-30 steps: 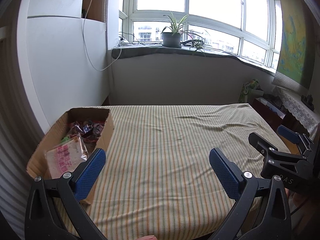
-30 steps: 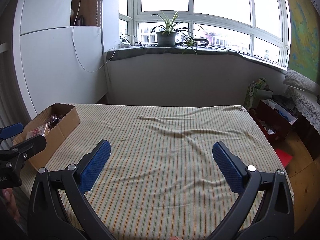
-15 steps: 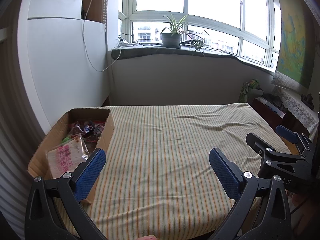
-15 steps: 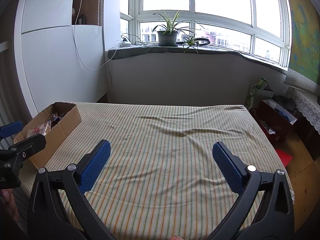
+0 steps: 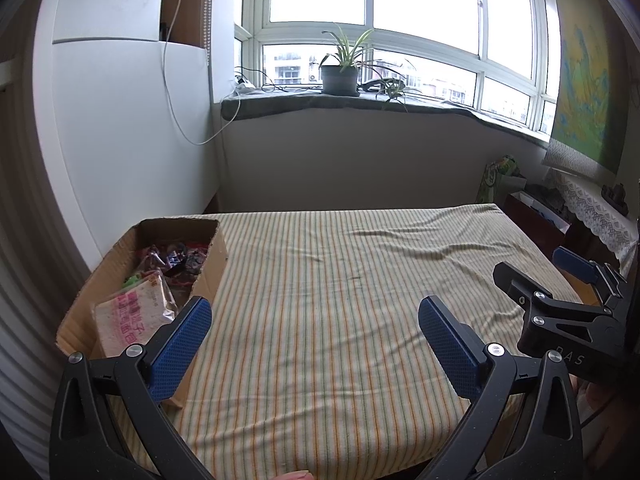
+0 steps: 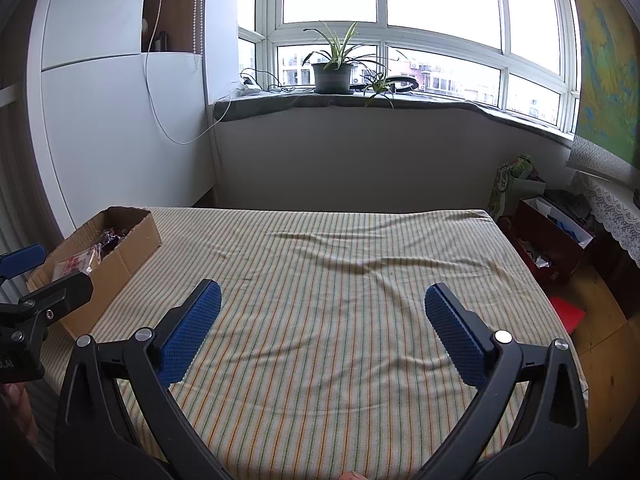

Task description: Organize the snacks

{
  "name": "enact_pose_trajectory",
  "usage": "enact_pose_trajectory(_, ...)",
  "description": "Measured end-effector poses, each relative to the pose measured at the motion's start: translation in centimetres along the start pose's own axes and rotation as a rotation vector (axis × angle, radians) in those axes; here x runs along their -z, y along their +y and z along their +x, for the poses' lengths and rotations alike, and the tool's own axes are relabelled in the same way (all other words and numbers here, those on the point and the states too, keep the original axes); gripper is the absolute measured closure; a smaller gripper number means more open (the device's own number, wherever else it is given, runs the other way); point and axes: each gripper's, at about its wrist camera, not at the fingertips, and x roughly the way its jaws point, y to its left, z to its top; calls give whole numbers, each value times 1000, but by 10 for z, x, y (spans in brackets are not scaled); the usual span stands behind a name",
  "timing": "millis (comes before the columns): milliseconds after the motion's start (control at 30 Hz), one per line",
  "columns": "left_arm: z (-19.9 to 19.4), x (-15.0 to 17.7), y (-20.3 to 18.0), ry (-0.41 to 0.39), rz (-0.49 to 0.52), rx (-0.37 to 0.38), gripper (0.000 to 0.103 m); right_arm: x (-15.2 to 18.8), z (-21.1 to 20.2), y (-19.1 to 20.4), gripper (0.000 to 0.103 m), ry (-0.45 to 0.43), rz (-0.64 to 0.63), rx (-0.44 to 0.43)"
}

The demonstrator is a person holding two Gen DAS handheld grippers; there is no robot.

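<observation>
A brown cardboard box [image 5: 116, 256] stands on the left edge of the striped table cloth [image 5: 340, 280]. It holds several snack packets, among them a clear pack with pink print [image 5: 132, 316] and dark wrappers [image 5: 180, 258]. The box also shows in the right wrist view [image 6: 120, 256]. My left gripper [image 5: 316, 320] is open and empty above the cloth, just right of the box. My right gripper [image 6: 322, 308] is open and empty over the middle of the cloth. It appears at the right of the left wrist view [image 5: 560, 300].
A white cabinet [image 5: 120, 120] stands left of the table. A windowsill with a potted plant [image 5: 340, 72] runs along the far wall. Bags and a dark red box [image 6: 548, 236] sit on the floor to the right.
Both grippers have drifted slightly; the views have shifted a little. Both stay open and empty.
</observation>
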Motion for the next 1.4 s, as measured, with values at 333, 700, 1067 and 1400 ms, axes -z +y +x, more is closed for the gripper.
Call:
enact_pose_trajectory(333,-1,0,1,-4,1,0,0,0,0,2,0,0,0,2)
enact_pose_trajectory(700,2,-1,-5,18,23,-37,0,0,0,1,0,2,-1,0)
enact_pose_trajectory(1067,1,0,-6,28,9,33,0,4,2,-3,0,8,-2,1)
enact_pose_trajectory(1400,3,2,-7,40,1,34,0,4,4,-6,0,14,-6,-3)
